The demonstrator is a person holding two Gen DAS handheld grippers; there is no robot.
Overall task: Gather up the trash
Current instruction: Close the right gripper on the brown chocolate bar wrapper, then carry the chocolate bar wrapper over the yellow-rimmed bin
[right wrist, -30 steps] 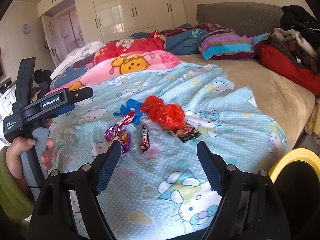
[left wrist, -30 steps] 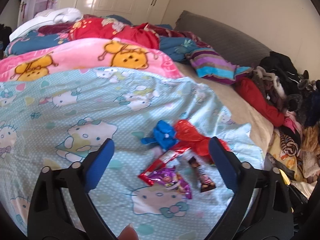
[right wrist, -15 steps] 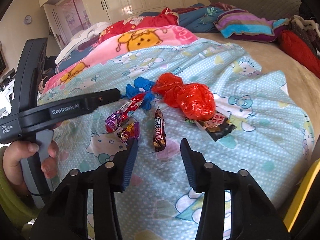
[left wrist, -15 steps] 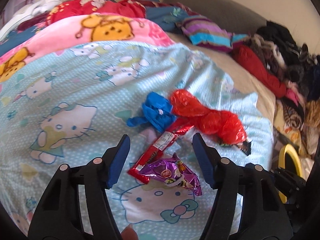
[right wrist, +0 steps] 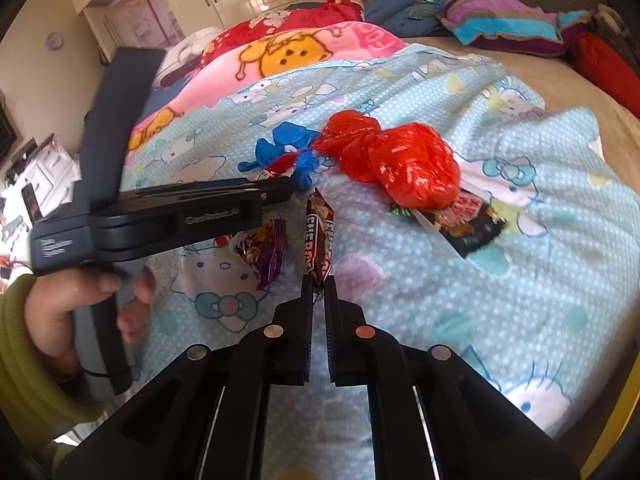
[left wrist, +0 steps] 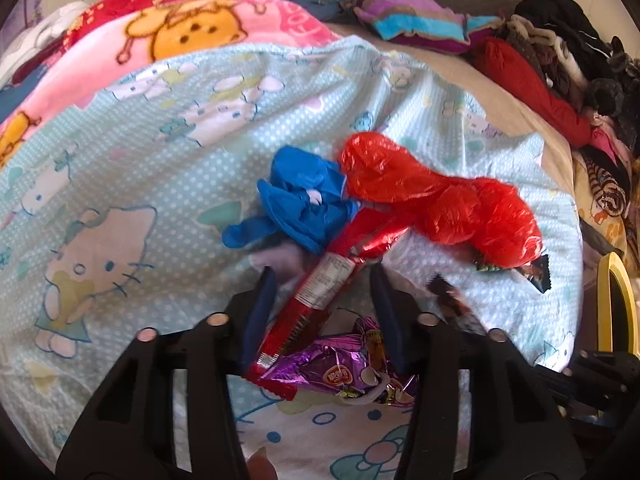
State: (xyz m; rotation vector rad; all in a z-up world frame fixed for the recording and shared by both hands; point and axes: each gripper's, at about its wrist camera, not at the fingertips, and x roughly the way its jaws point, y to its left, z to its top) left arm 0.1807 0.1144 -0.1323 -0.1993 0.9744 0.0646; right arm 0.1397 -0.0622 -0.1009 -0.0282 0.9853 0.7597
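Left wrist view. The left gripper (left wrist: 322, 304) points down at a bed covered by a light blue cartoon-cat blanket (left wrist: 132, 168). Its jaws are closing, with a long red wrapper (left wrist: 324, 284) between them; the pads do not yet press on it. Taking the red wrapper as landmark: a purple foil wrapper (left wrist: 344, 368) lies just below it, touching its near end; a crumpled blue bag (left wrist: 296, 204) lies at its far end; a red plastic bag (left wrist: 440, 204) lies beyond it to the right, beside the blue bag; a brown candy wrapper (left wrist: 452, 304) lies just to its right, blurred. A yellow rim (left wrist: 616, 304) shows at the right edge.

Right wrist view. The right gripper (right wrist: 319, 280) is closed on the near end of the brown candy wrapper (right wrist: 319, 240). Relative to this wrapper: the purple foil wrapper (right wrist: 264, 250) lies just to its left; the red plastic bag (right wrist: 400, 164) lies beyond it to the right, resting on a dark packet (right wrist: 468, 224); the blue bag (right wrist: 288, 148) lies beyond it to the left. The left gripper (right wrist: 280, 190), held by a hand (right wrist: 60, 312) in a green sleeve (right wrist: 24, 360), reaches in from the left.
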